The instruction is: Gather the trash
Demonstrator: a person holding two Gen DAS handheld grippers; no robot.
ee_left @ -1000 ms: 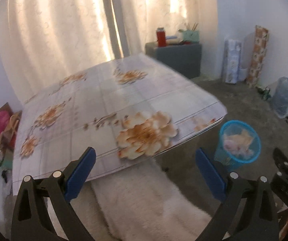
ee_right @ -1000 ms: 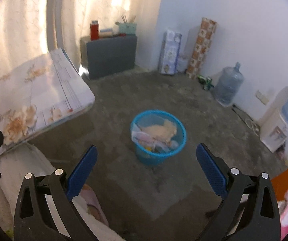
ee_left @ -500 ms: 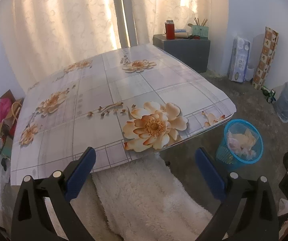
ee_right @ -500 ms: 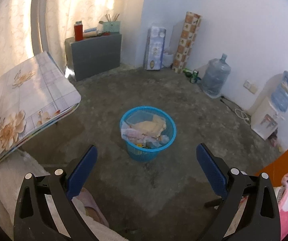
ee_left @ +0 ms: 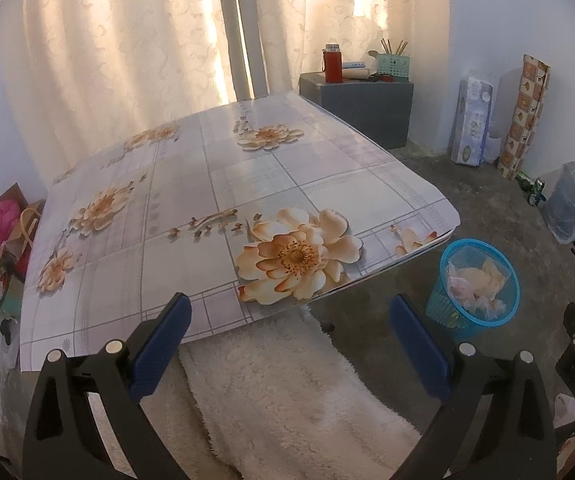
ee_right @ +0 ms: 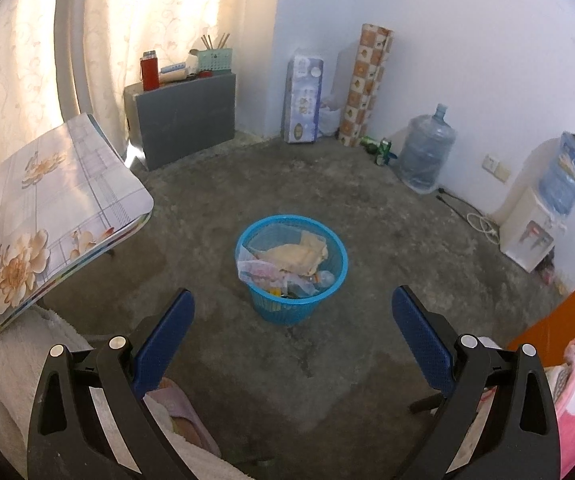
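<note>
in a small room with cream curtains and a bare concrete floor, we hold two tools above a low desk (ee_left: 191,200) covered in a flowered cloth. the left tool (ee_left: 287,344) has its blue-padded fingers spread wide and holds nothing; below it lies a white fluffy rug (ee_left: 287,392). the right tool (ee_right: 291,332) is likewise spread and empty, and it points at a blue mesh bin (ee_right: 292,268) standing on the floor, just off the desk's near corner.

the bin already holds trash: crumpled tan paper, clear plastic wrapping and what may be a bottle, though the mesh and distance blur the details. the desk top shows no loose litter anywhere we can see.

over the last second both views have steadied and drawn back a little. the left view, tilted and smeared before, now sits level and shows the whole desk; in the right view the bin has shifted slightly farther from the tool and sits centred between the fingers. we judge this to mean that we are backing off from the bin with both tools free, so the collecting looks finished or close to it.

farther off, cans or bottles (ee_right: 379,150) lie by a water jug (ee_right: 427,148) against the wall, possibly the only trash left.
</note>
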